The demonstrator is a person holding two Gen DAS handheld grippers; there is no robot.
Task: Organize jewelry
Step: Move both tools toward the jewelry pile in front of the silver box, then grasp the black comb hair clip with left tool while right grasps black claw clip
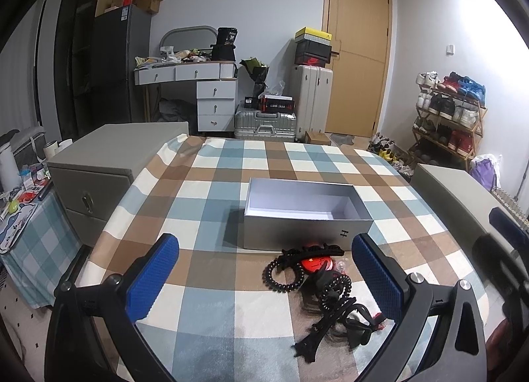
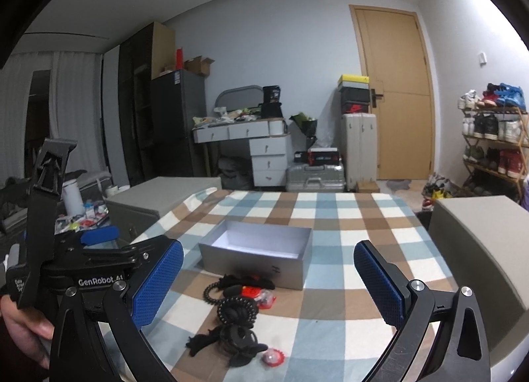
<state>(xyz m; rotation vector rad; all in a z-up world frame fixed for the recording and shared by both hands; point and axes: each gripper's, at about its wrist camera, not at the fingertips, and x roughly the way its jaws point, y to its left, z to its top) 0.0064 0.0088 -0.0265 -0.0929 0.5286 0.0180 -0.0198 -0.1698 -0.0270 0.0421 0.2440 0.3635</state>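
An open grey box point(image 1: 307, 226) point(image 2: 254, 258), white inside and holding nothing, stands mid-table on the checked cloth. Just in front of it lies a heap of hair accessories point(image 1: 317, 286) point(image 2: 236, 312): black spiral hair ties point(image 1: 282, 274) point(image 2: 237, 311), black claw clips point(image 1: 312, 251), a red piece point(image 1: 314, 263) and a small red-and-clear item point(image 2: 272, 356). My left gripper point(image 1: 264, 277) hovers open above the near edge, the heap between its fingers and nearer the right one. My right gripper point(image 2: 269, 281) is open too, the heap in front of its left finger. The left tool point(image 2: 96, 259) shows at the right view's left edge.
Grey drawer cabinets stand on both sides of the table point(image 1: 109, 163) point(image 1: 463, 190) point(image 2: 479, 249). A person's hand point(image 2: 23, 322) holds the left tool. Behind are a dressing table point(image 1: 188, 74), suitcases point(image 1: 310, 97), a door and a shoe rack point(image 1: 453, 110).
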